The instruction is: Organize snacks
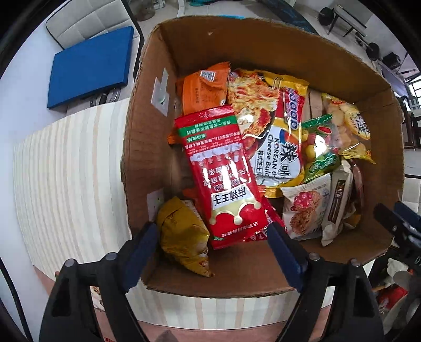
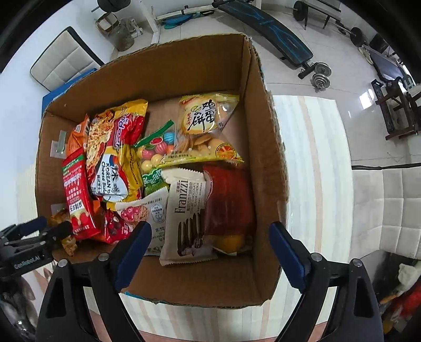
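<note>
An open cardboard box holds several snack packets. My left gripper hangs open over the box's near left corner. A red packet lies loose below the gap between its blue pads, beside a yellow-brown packet. A yellow Korean cheese noodle pack lies in the middle. My right gripper stands open over the near right part of the box. Under it lie a white Franzzi packet and a dark red packet. Neither gripper touches anything.
The box rests on a striped cloth. A blue cushion and a white chair are at the far left. A weight bench and dumbbells stand on the floor beyond.
</note>
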Demonstrator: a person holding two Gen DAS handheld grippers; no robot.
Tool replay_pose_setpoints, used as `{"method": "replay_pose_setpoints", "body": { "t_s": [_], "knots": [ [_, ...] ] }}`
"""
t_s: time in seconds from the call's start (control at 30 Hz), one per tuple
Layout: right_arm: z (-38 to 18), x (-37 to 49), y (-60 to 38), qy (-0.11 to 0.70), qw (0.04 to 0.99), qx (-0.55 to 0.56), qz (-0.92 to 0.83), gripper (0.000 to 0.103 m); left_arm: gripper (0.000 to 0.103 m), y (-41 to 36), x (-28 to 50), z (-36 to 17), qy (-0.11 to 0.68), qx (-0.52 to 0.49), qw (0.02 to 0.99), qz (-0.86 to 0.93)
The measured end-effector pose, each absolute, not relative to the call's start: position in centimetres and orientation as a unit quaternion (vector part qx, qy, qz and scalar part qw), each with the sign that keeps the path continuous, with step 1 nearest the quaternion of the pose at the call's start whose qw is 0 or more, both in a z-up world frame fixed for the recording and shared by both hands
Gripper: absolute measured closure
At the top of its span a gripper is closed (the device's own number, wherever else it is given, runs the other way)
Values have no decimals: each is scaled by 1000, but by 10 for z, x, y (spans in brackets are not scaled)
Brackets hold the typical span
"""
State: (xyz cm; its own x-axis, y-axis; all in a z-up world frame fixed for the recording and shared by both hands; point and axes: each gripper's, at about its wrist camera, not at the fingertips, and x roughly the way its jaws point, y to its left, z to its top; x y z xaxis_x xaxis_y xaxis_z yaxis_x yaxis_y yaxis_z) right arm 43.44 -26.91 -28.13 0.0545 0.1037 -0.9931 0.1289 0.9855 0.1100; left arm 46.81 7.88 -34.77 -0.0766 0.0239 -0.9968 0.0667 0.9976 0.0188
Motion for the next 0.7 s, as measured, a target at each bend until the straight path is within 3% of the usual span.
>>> {"method": "replay_pose_setpoints", "body": {
  "t_s": [0.17,0.27,0.7],
  "knots": [
    [-276,426,-263,684,725,77,-11,7,17,76,468,-334,715,11,698,-23],
    [-270,418,-260,678,731,76,-8,6,5,68,462,-321,706,11,708,-30],
    [-236,383,-246,651,757,65,-5,6,5,54,425,-281,665,23,746,-36]
  ]
}}
